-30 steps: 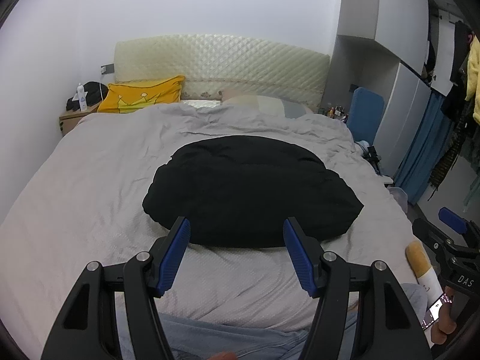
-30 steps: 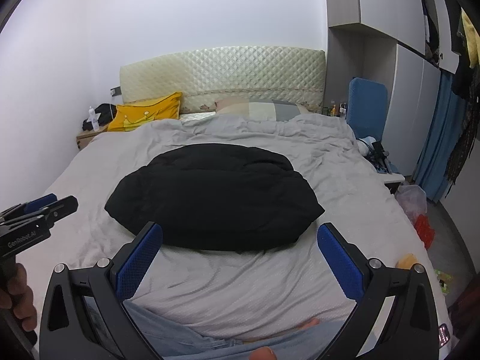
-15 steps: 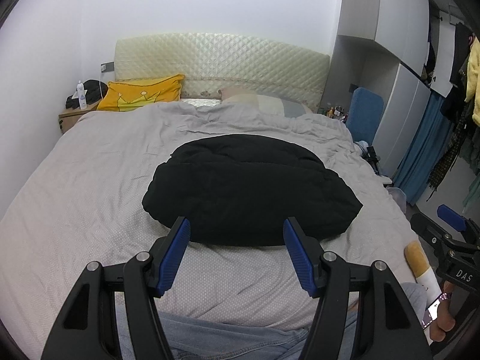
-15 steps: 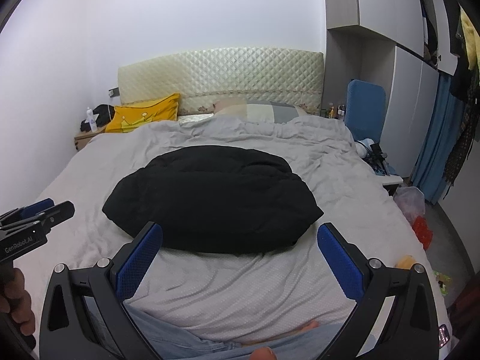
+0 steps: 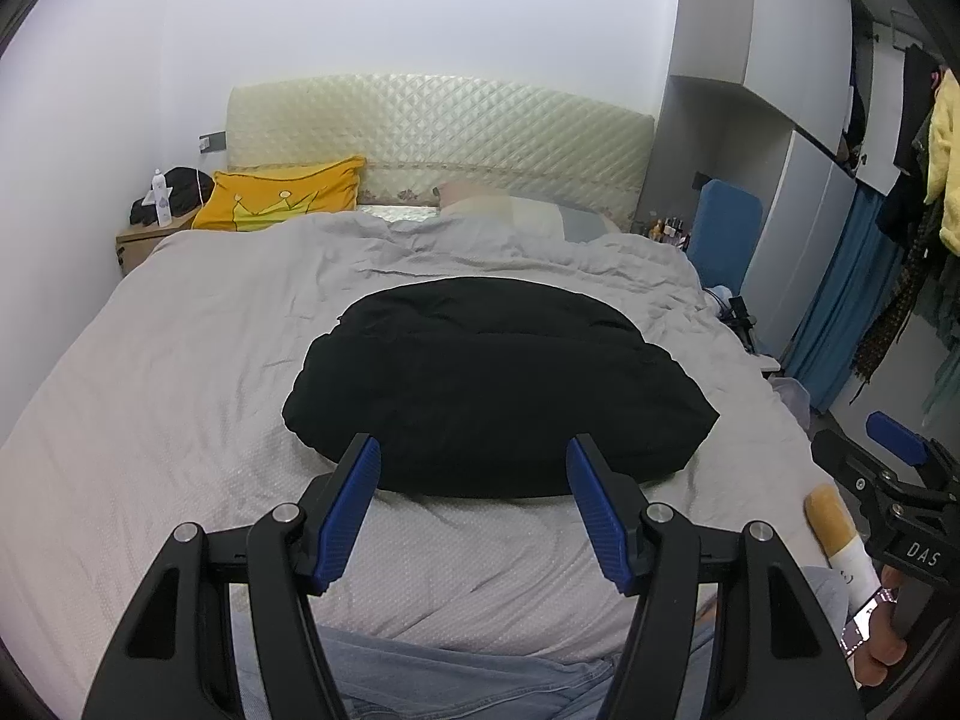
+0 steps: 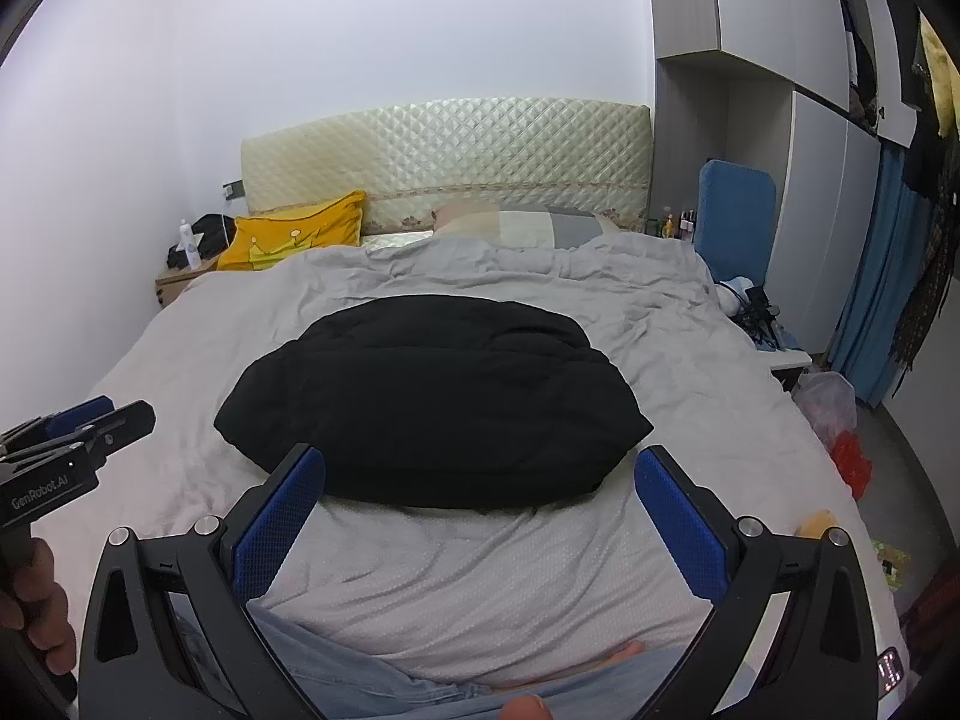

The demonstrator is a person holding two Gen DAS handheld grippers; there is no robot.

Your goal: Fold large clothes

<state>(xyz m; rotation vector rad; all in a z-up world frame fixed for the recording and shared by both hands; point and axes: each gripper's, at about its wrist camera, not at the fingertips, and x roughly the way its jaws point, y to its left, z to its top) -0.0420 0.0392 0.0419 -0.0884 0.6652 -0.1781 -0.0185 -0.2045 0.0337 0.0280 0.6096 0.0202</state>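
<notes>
A black puffy garment [image 5: 492,384] lies folded in a rounded bundle on the middle of the grey bed [image 5: 180,360]; it also shows in the right wrist view [image 6: 432,402]. My left gripper [image 5: 474,492] is open and empty, held above the bed's near edge just short of the garment. My right gripper [image 6: 480,510] is open wide and empty, also just short of the garment's near edge. Each gripper shows at the side of the other's view: the right one [image 5: 888,480] and the left one [image 6: 72,438].
A yellow crown pillow [image 5: 282,204] and a grey pillow [image 6: 528,225] lie by the quilted headboard [image 5: 432,132]. A nightstand [image 5: 144,240] stands at the far left. A blue chair [image 6: 735,222], wardrobe and hanging clothes are at the right. Bags [image 6: 831,402] lie on the floor.
Both grippers have drifted very slightly; the garment has not moved and both stay open.
</notes>
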